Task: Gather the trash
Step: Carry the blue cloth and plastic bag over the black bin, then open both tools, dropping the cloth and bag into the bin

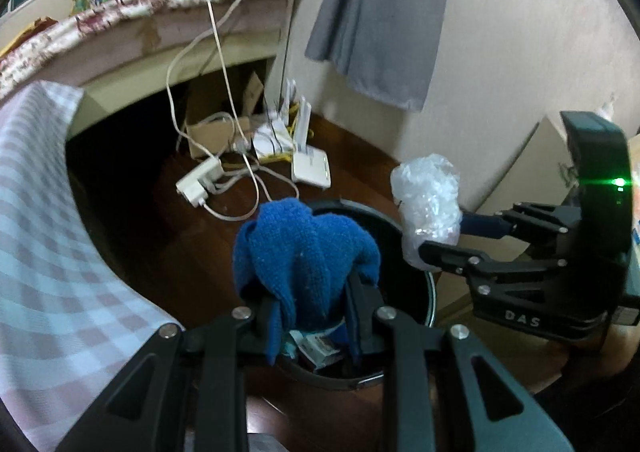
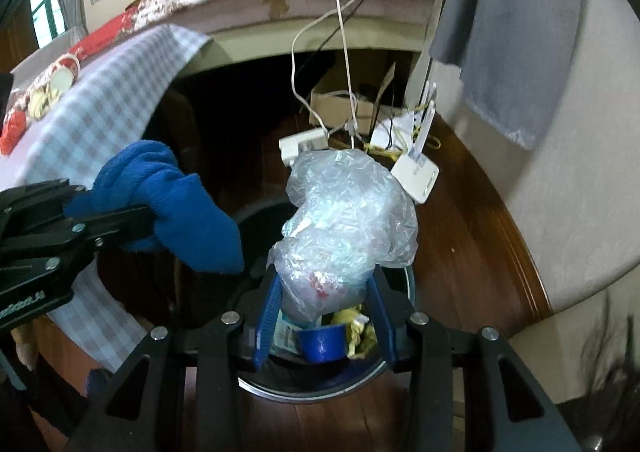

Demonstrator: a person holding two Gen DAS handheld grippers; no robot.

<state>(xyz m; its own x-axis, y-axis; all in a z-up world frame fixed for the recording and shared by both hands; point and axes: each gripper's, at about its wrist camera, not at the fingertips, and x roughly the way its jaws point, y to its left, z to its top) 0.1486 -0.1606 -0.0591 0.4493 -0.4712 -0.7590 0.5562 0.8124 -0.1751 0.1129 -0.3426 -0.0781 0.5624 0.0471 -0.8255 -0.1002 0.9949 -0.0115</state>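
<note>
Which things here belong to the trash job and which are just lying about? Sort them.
Job:
- blue cloth, held in left gripper
- plastic bag, held in right gripper
- bin, trash already inside

Lying about:
- router
- power strip
- cardboard box
- grey garment
- checked cloth

The left tongs grip a bunched blue cloth directly over the open round bin, which stands on the dark wooden floor and already holds paper scraps. To the right, the right tongs pinch a crumpled clear plastic bag above the bin's rim.
</note>
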